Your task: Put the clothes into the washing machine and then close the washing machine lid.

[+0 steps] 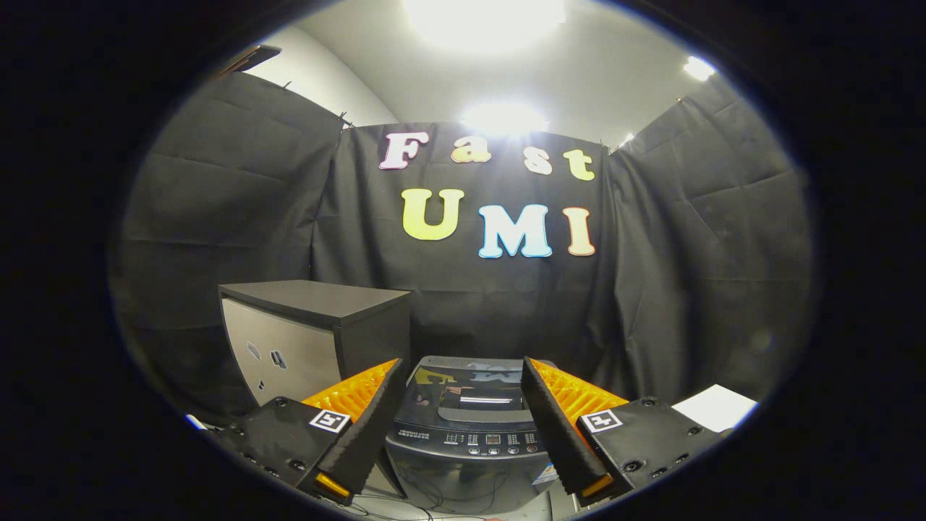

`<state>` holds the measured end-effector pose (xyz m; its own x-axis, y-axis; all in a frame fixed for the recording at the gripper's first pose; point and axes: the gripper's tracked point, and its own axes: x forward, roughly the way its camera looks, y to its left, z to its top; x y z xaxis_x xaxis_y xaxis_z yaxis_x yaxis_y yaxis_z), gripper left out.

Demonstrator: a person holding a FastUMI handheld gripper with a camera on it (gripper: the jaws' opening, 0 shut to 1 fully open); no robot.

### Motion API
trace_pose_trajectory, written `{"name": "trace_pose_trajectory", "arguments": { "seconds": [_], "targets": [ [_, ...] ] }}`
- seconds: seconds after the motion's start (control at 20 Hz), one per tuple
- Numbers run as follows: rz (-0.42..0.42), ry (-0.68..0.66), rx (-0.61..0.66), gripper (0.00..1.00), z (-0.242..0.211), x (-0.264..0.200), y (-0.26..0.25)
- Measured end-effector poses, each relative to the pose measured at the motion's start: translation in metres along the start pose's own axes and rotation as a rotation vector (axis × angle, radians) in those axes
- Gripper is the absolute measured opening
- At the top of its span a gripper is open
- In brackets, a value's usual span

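Note:
A small dark grey top-loading washing machine [466, 427] stands on the floor straight ahead, seen between my fingers. Its glossy lid [463, 387] lies flat and shut, and a control panel with buttons runs along its near edge. My gripper [461, 405] hovers in front of and a little above the machine, open wide, with nothing between its fingers. I see no clothes among the things ahead.
A low cabinet [311, 340] with a dark top and pale front stands to the left of the machine, close beside it. A white sheet or board [716, 407] lies to the right. Black cloth walls close the booth behind and on both sides.

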<state>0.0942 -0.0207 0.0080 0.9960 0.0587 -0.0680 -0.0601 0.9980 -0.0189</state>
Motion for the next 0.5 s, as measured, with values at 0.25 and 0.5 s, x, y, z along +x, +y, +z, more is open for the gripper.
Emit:
{"name": "trace_pose_trajectory", "arguments": {
  "seconds": [0.25,0.5],
  "targets": [
    [-0.009,-0.018,-0.009,1.00,0.005,-0.016,0.001],
    [-0.004,-0.023,-0.009,1.00,0.005,-0.021,0.005]
  ]
}}
